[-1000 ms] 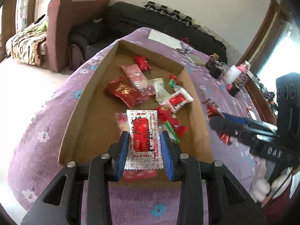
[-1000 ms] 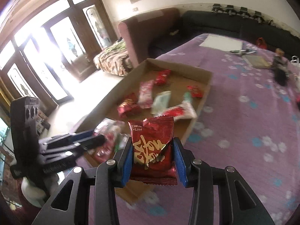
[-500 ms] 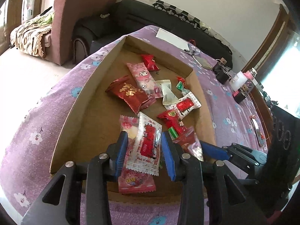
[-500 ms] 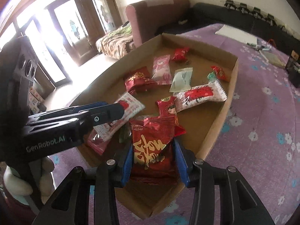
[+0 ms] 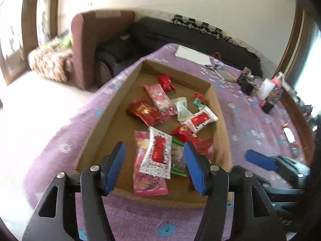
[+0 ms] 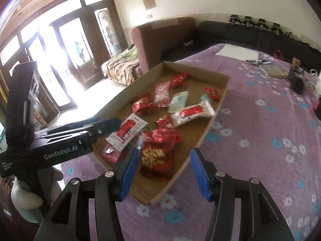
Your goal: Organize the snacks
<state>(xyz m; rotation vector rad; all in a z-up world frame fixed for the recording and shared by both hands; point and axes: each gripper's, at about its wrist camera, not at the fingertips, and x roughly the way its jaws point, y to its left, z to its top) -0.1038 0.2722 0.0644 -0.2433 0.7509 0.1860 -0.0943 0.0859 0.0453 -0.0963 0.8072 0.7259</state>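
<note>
A shallow cardboard tray [image 5: 124,92] [image 6: 215,108] on the purple flowered table holds several snack packets. My left gripper [image 5: 153,166] hovers over the tray's near end, jaws opening and apart from the white-and-red packet [image 5: 158,152], which lies loose on a pink packet [image 5: 148,184]. My right gripper [image 6: 163,170] is at the tray's near corner, jaws opening; the red packet with gold lettering [image 6: 157,152] lies in the tray between the pads, touching neither. The left gripper's black body [image 6: 60,140] shows at left in the right wrist view, and the right gripper's blue finger [image 5: 260,159] in the left wrist view.
Further into the tray lie red, pink, pale green and white-red packets [image 5: 200,119]. Papers [image 5: 192,55], scissors and small bottles [image 5: 268,88] sit on the far side of the table. A maroon armchair [image 6: 160,38] and black sofa [image 6: 230,34] stand beyond.
Both grippers moved over the tray's near end and opened. The white-and-red packet dropped from the left gripper and the red gold-lettered packet from the right; both now lie in the tray.
</note>
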